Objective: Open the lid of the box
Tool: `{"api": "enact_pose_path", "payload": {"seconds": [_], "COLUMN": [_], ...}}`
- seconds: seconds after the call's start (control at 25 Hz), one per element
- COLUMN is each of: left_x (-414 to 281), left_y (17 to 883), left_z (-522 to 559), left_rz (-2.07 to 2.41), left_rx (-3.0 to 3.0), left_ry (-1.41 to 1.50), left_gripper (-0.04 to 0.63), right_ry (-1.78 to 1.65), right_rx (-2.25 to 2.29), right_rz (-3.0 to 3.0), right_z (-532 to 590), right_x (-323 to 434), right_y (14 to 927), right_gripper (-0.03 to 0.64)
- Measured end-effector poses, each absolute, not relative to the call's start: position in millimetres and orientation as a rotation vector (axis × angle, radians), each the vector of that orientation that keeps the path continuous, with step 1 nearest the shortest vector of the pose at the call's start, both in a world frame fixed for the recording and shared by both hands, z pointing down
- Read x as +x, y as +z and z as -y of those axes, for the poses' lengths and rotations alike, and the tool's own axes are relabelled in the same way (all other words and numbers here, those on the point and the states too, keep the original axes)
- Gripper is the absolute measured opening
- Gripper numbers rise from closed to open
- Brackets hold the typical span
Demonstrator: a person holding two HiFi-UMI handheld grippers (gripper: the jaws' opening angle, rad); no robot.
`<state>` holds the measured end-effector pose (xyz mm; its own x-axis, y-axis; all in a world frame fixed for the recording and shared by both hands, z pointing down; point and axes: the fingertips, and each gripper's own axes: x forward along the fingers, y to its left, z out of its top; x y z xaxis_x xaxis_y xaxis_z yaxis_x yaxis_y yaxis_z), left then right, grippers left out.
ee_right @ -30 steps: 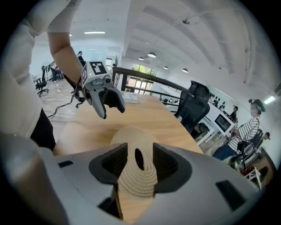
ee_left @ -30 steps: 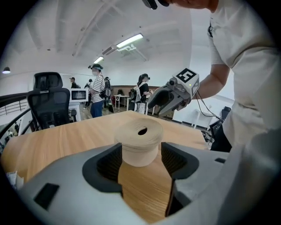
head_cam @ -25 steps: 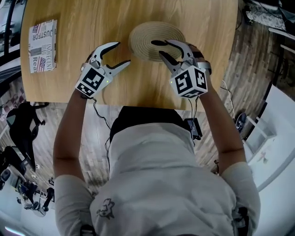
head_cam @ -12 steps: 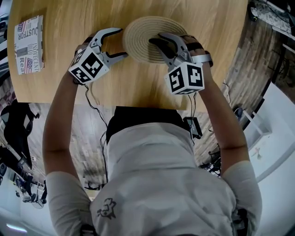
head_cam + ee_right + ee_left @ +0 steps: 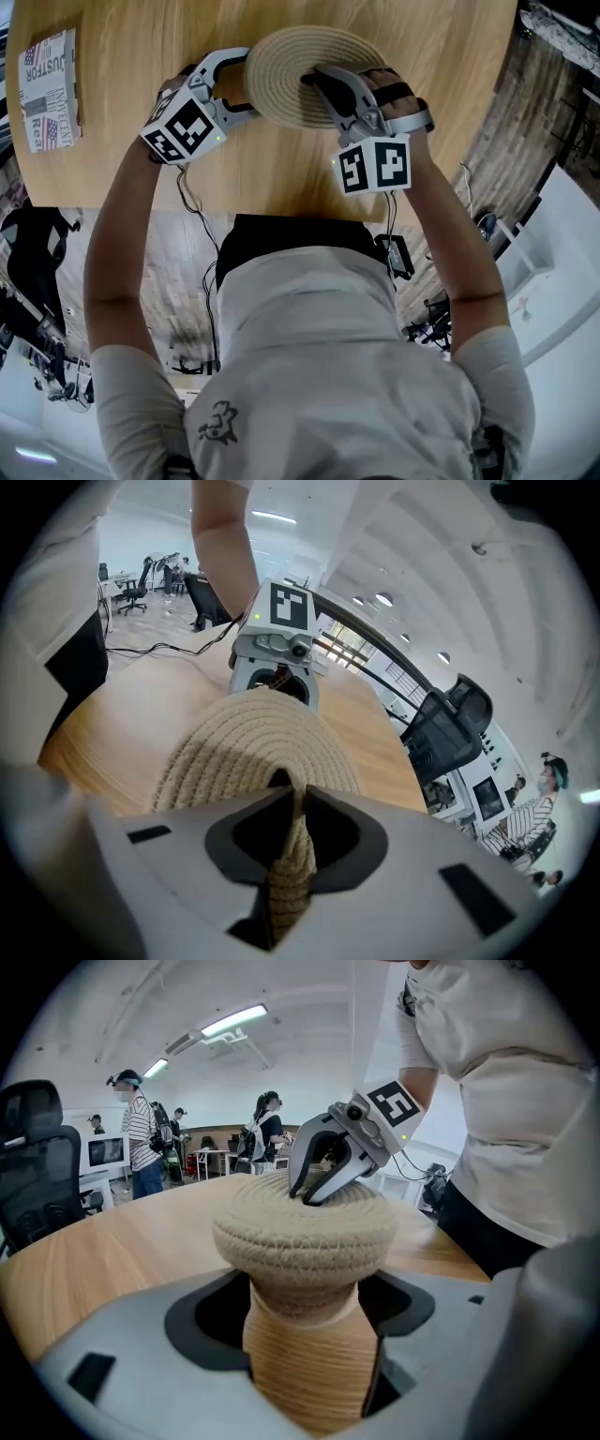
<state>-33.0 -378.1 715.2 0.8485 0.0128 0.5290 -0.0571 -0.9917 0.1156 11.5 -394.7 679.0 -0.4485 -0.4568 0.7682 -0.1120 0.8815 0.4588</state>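
Observation:
A round woven rope box stands on the wooden table (image 5: 422,56); its coiled lid (image 5: 281,56) overhangs the narrower body (image 5: 309,1354). My left gripper (image 5: 246,82) reaches in from the box's left side. Its jaws have just been opening and stand open around the body under the lid's rim (image 5: 305,1232), with a dark gap showing on each side. My right gripper (image 5: 311,80) comes down on the lid's middle. Its jaws have just been closing and pinch the lid's upright rope handle (image 5: 289,874) between the pads.
A printed booklet (image 5: 47,89) lies at the table's far left. The table's near edge runs just behind both grippers, with a cable (image 5: 187,187) hanging over it. Several people (image 5: 141,1143) and office chairs (image 5: 450,724) stand in the room beyond.
Both grippers have come down and in to the box. The left jaws now straddle its side. The right jaws, wide apart a second ago, have closed on the lid's handle.

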Motion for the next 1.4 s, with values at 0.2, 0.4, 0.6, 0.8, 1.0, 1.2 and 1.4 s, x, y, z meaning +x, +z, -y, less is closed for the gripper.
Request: {"api": "enact_pose_path", "payload": {"seconds": [0.2, 0.4, 0.6, 0.8, 1.0, 1.2, 1.4], "left_x": [-34.2, -34.6, -32.5, -33.4, -33.4, -42.6, -64.1], "left_y": [714.9, 715.2, 713.8, 717.5, 716.9, 710.3, 677.3], "left_z": [378.1, 377.2, 378.3, 378.3, 379.4, 384.4, 375.4], "left_rz": [0.034, 0.027, 0.024, 0.024, 0.034, 0.124, 0.221], "left_rx": [2.903, 2.911, 2.915, 2.907, 2.901, 2.883, 2.875], "left_ry": [0.826, 0.841, 0.862, 0.893, 0.91, 0.924, 0.866], "left_gripper": [0.344, 0.337, 0.338, 0.342, 0.344, 0.344, 0.344], "right_ry": [-0.44, -0.479, -0.511, -0.528, -0.526, -0.45, -0.391], "right_rx": [0.438, 0.466, 0.533, 0.59, 0.624, 0.704, 0.786], "right_rz": [2.039, 2.052, 2.071, 2.064, 2.052, 2.052, 2.06], "right_z": [393.8, 393.3, 394.5, 399.4, 398.4, 394.3, 380.4], "right_x": [10.2, 11.3, 11.9, 13.1, 15.7, 25.3, 28.9], "right_y": [679.2, 673.8, 656.4, 635.8, 620.3, 599.9, 577.8], "right_gripper": [0.038, 0.035, 0.034, 0.034, 0.034, 0.034, 0.034]}}
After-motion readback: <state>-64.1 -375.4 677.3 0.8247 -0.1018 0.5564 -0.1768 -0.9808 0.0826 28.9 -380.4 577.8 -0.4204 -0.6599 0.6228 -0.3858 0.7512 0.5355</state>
